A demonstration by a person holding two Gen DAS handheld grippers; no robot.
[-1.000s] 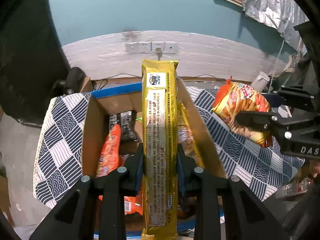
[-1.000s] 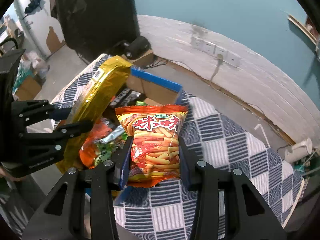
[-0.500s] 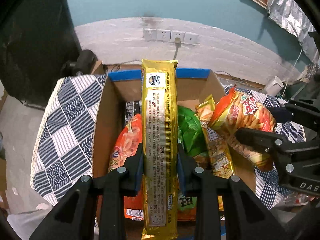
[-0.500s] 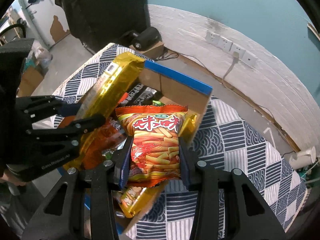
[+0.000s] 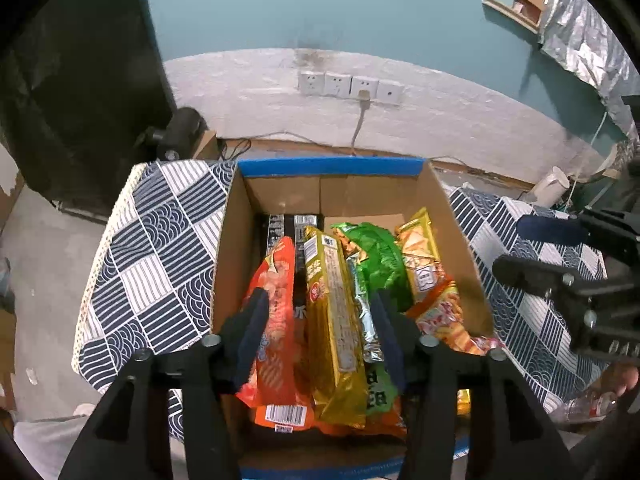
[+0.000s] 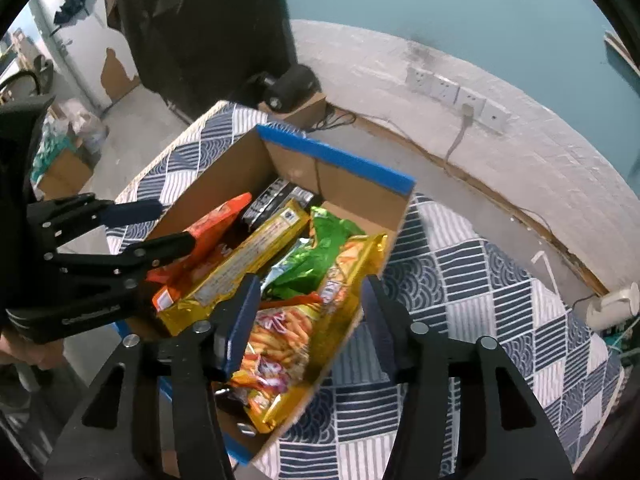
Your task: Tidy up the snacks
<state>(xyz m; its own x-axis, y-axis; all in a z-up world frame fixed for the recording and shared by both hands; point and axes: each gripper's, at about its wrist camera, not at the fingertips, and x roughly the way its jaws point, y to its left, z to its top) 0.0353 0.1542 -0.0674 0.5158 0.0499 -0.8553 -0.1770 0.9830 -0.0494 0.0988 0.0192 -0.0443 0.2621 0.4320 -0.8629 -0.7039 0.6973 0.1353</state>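
An open cardboard box [image 5: 332, 166] with a blue-taped rim holds several snack packs. My left gripper [image 5: 320, 336] hovers over it with its jaws opening; the long gold pack [image 5: 332, 320] lies loose in the box below, between an orange-red bag [image 5: 276, 320] and a green bag [image 5: 376, 256], and the pads do not touch it. In the right wrist view my right gripper [image 6: 310, 320] is over the box [image 6: 336, 156] too, its jaws opening. The orange fries bag [image 6: 280, 340] rests inside against the right wall, free of the pads. The left gripper [image 6: 160, 226] shows at the left.
The box stands on a table under a navy-and-white patterned cloth [image 5: 160, 260]. Black packs [image 5: 288, 224] lie at the box's back. Behind are a white wall with sockets [image 5: 348, 84], a black device on a small carton [image 5: 180, 132] and a white cup [image 5: 552, 184].
Both grippers let go: the gold pack dropped out of the left jaws and the fries bag out of the right jaws, both into the box. Both jaws stand wider apart.
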